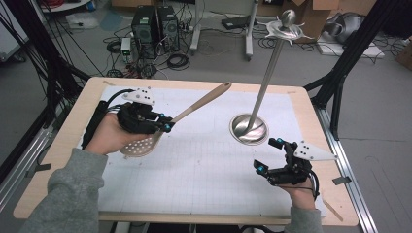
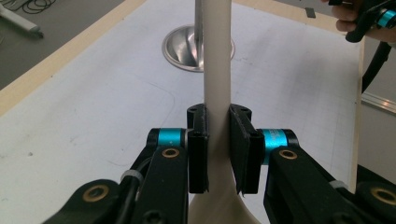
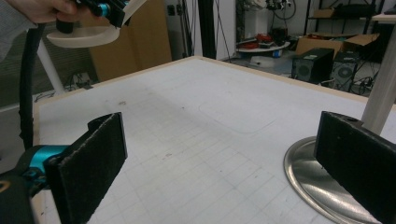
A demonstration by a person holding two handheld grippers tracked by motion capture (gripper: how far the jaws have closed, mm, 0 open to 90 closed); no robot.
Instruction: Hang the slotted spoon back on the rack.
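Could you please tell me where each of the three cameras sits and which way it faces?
High view: above the person's side, looking forward and down at the white-matted table; both forearms enter.
Left gripper view: on the left gripper, facing along the beige slotted wooden spoon it clamps.
Right gripper view: on the open right gripper, low over the table.
Shared: the steel round-based stand.

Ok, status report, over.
Left gripper shut on slotted spoon, held above table. Right gripper open, empty, beside metal stand. Nothing in between.
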